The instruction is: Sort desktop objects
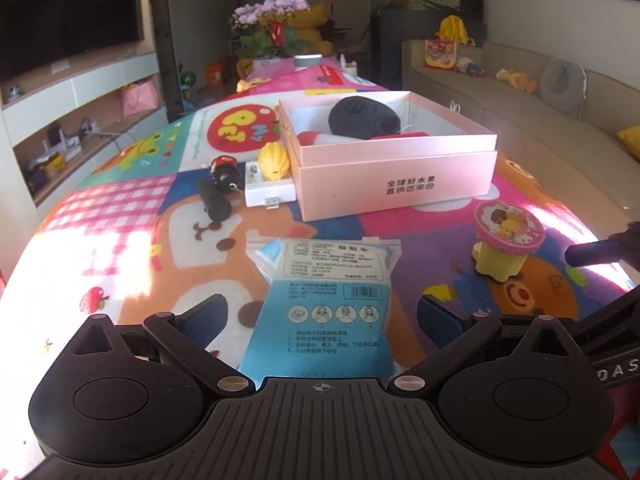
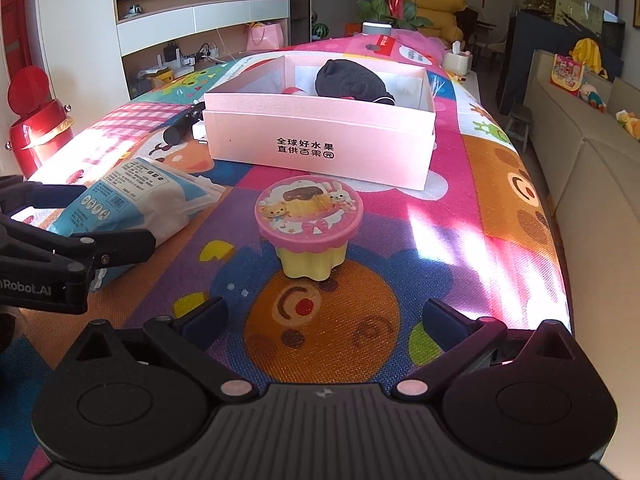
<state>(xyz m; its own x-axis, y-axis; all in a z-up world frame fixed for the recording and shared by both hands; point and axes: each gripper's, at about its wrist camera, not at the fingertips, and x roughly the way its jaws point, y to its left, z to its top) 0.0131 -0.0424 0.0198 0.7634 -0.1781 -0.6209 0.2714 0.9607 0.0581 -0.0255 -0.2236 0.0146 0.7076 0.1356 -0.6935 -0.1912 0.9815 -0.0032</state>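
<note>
**Two spread claws over a cartoon-print bench**

Readable writing comes first: the other claw's housing shows "nRobot.AI" at the left edge of the right wrist view, and the pink box (image 2: 320, 136) carries two lines of dark Chinese characters on its front wall. The blue-and-white packet (image 1: 320, 300) bears a barcode, small Chinese print and four face pictograms.

From the left, a black cylinder (image 1: 216, 202), a red-and-black toy (image 1: 226, 170), a yellow corn-shaped toy (image 1: 274, 160) and a small white case (image 1: 270, 192) crowd beside the box's left wall. The box is open, with a dark bundle (image 1: 364, 118) inside. The packet lies flat between the fingers of the left claw (image 1: 320, 316), which is spread and not touching it. Right of it stands the pudding-shaped toy (image 2: 310, 220), pink lid with bear and rabbit, yellow fluted base, ahead of the right claw (image 2: 322, 314), spread wide and empty.
</note>
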